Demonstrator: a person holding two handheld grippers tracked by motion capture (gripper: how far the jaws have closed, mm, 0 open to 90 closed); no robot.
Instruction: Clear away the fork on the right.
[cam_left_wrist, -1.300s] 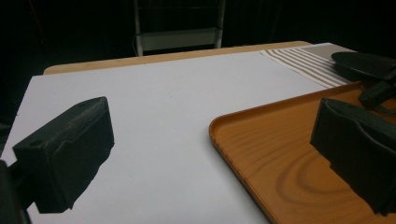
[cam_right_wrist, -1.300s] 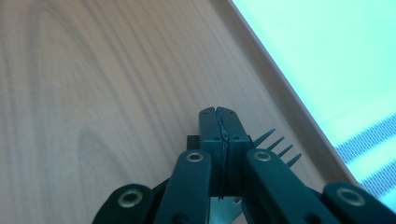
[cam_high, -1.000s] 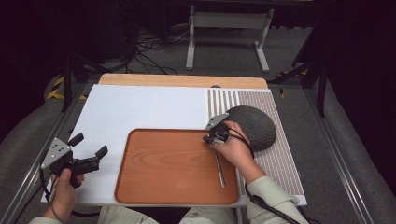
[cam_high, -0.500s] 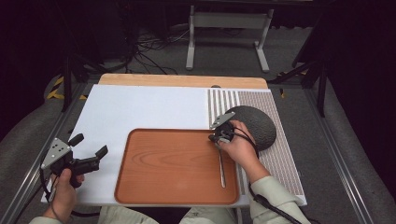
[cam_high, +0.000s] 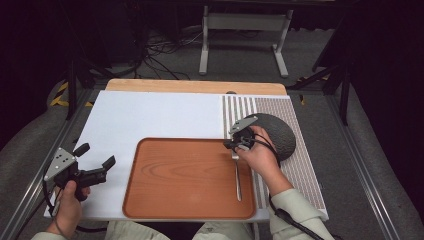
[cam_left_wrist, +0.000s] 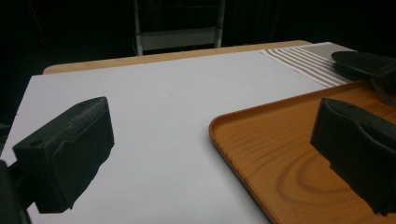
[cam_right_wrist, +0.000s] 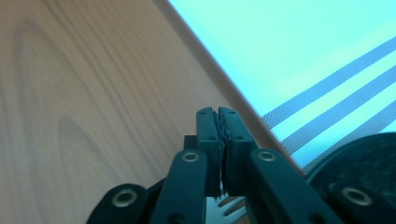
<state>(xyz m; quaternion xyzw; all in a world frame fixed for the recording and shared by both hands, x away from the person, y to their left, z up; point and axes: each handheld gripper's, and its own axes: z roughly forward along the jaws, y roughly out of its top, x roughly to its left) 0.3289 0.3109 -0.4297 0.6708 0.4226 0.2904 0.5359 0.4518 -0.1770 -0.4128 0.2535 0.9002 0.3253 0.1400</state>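
Observation:
A wooden tray (cam_high: 185, 200) lies on the white board near the front edge. My right gripper (cam_high: 234, 145) hovers over the tray's far right corner, its jaws pressed together (cam_right_wrist: 217, 116). A metal fork (cam_high: 237, 180) runs from those jaws back toward the person along the tray's right side, and its tines (cam_right_wrist: 224, 205) show under the jaws. The fork's handle end looks to rest on the tray. My left gripper (cam_high: 96, 155) is held above the white board left of the tray and stands open (cam_left_wrist: 210, 154) with nothing between its jaws.
A dark round dish (cam_high: 280, 132) sits on the striped mat (cam_high: 300, 170) right beside the right hand. The white board (cam_high: 150, 115) stretches behind the tray. A metal stand (cam_high: 242, 22) is on the floor beyond the table.
The right hand with the fork has shifted slightly, by a few pixels, near the tray's far right corner. The left gripper has not moved.

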